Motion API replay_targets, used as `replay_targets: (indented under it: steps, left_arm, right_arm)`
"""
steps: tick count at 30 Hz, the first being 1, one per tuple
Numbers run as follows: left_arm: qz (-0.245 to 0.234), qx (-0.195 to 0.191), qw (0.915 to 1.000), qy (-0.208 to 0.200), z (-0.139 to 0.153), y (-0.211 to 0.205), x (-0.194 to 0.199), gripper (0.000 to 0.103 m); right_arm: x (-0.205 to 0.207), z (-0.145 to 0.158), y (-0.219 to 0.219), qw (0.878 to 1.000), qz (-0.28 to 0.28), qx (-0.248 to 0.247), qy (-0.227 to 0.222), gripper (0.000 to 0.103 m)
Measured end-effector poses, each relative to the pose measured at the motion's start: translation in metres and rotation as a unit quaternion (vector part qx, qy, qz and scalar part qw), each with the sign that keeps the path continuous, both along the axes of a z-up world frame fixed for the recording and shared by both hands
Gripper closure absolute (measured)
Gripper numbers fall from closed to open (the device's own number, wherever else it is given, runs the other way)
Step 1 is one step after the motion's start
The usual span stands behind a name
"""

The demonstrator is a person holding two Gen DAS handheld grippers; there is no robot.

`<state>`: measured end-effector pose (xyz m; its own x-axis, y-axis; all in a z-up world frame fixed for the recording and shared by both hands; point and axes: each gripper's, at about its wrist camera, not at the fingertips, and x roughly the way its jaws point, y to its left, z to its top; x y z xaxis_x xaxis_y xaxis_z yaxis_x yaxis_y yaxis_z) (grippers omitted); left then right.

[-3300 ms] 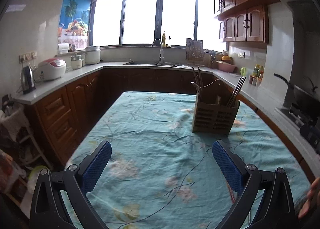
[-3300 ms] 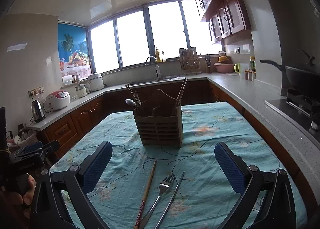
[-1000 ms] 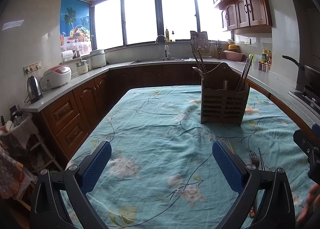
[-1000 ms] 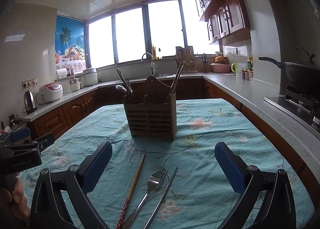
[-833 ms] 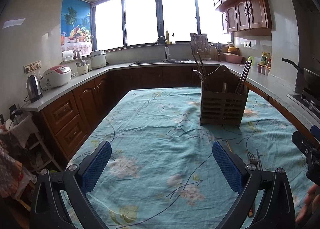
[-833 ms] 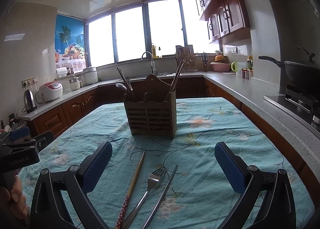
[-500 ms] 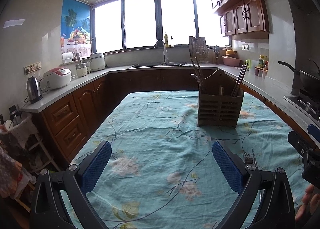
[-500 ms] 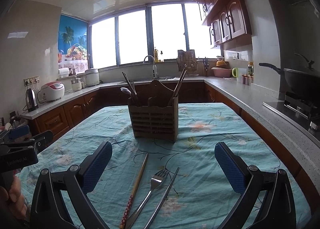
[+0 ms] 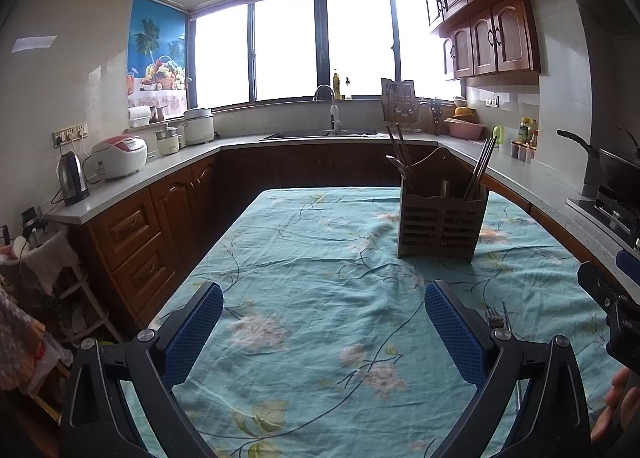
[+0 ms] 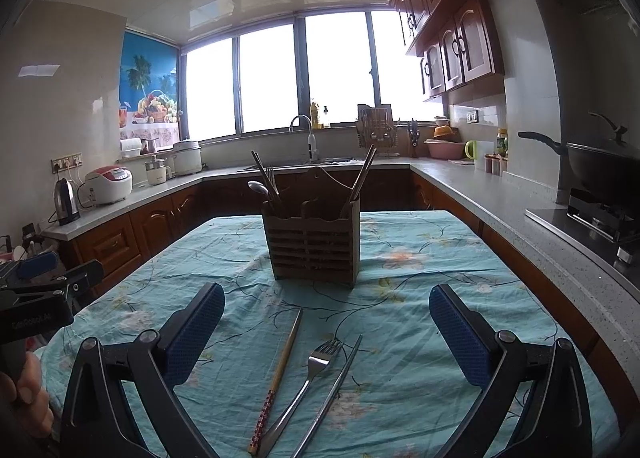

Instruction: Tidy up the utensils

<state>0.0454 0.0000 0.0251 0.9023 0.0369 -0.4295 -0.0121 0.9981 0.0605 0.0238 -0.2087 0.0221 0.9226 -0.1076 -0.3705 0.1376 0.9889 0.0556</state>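
A wooden caddy [image 10: 314, 246] stands upright on the table [image 10: 420, 258], which is covered in a teal floral cloth, and serves here as the landmark. Its left compartment holds a spoon [image 10: 258, 188] and dark sticks leaning left; its right compartment holds chopsticks [image 10: 362, 174] leaning right. On the cloth in front of the caddy, nearer the cameras, lie three loose pieces side by side — a wooden chopstick [image 10: 280, 370] with a red patterned end, a fork [image 10: 308, 382] with its tines toward the caddy, and a thin metal stick [image 10: 334, 390] just right of the fork; the fork and metal stick look close enough to touch near their handles, though that cannot be settled. The right gripper [image 10: 326, 330] hovers above these three with its blue-padded jaws spread wide, empty, the pieces lying between them in view but untouched. The left gripper [image 9: 324, 322] is to the left of the caddy and nearer the camera, also spread wide with nothing in it — only bare cloth lies between its pads. In the left wrist view the caddy [image 9: 440, 226] sits ahead and to the right, and the fork tines [image 9: 494, 314] peek out beside the right finger. A hand [image 10: 24, 398] shows at the lower left edge of the right wrist view.
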Motion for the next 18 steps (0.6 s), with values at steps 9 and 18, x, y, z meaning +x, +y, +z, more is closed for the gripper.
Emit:
replay_targets:
  steps: [9,18]
  left_arm:
    - [0.003,-0.003,1.0,-0.005,0.0018,0.0023,-0.0045,0.001]
    - [0.006,-0.005,0.9999,-0.009,0.0025,0.003,-0.0066,0.001]
  right_arm:
    - [-0.0025,0.0037,0.001,1.0,0.001,-0.001,-0.002,0.0]
    - [-0.0049,0.0086,0.0053,1.0,0.004,-0.004,-0.006,0.0]
